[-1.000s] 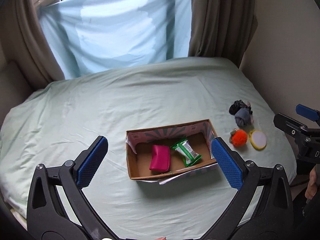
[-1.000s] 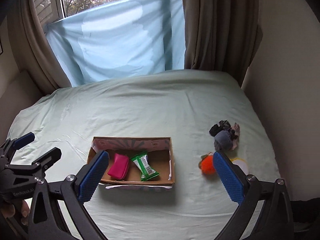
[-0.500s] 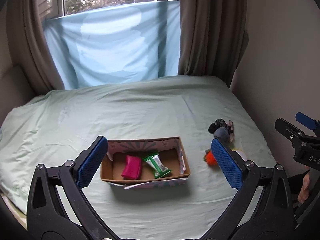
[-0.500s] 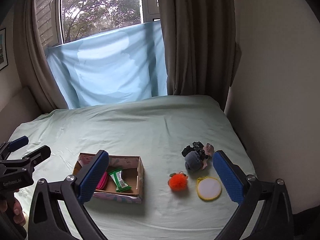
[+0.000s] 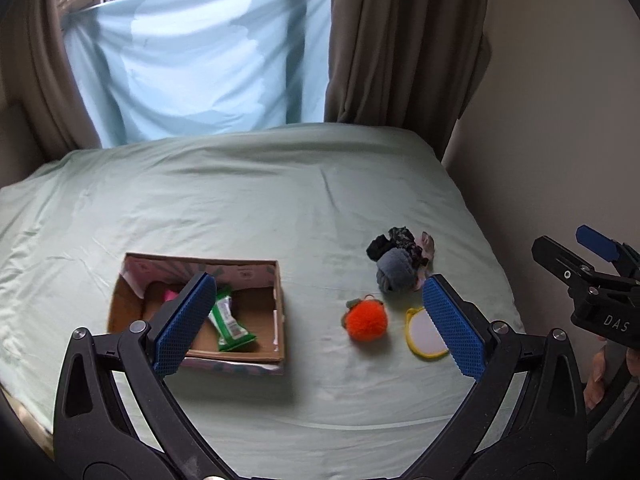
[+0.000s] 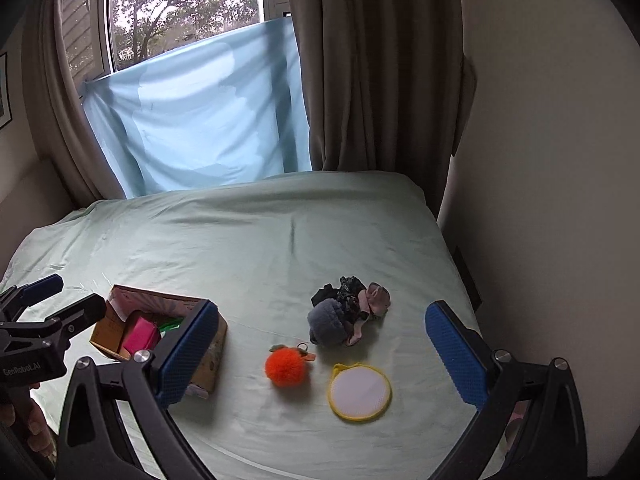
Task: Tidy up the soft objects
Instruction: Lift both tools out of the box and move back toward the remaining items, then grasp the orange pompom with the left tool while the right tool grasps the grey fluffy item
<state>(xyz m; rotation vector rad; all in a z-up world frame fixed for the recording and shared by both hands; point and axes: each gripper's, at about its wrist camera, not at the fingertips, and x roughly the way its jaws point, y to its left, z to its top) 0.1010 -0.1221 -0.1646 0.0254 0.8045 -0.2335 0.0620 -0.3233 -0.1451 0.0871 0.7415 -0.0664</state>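
Observation:
A cardboard box (image 5: 280, 320) (image 6: 106, 330) lies on the bed and holds a pink pouch (image 6: 140, 336) and a green packet (image 5: 228, 320). Right of it lie an orange fluffy ball (image 5: 366, 320) (image 6: 287, 366), a round yellow-rimmed white pad (image 5: 422, 334) (image 6: 359, 391) and a bundle of grey and dark socks (image 5: 400, 264) (image 6: 348, 314). My left gripper (image 5: 320, 324) is open and empty, above the bed near the orange ball. My right gripper (image 6: 320, 354) is open and empty, with the ball and pad between its fingers in view.
The pale green bed sheet (image 5: 256, 200) covers the whole surface. A blue cloth (image 5: 192, 60) hangs over the window behind, with brown curtains (image 5: 400, 40) beside it. A wall (image 6: 540, 160) stands close along the bed's right edge.
Both grippers have swung to the right: the box has slid left in both views and the ball, pad and socks now sit nearer the middle. Both stay open.

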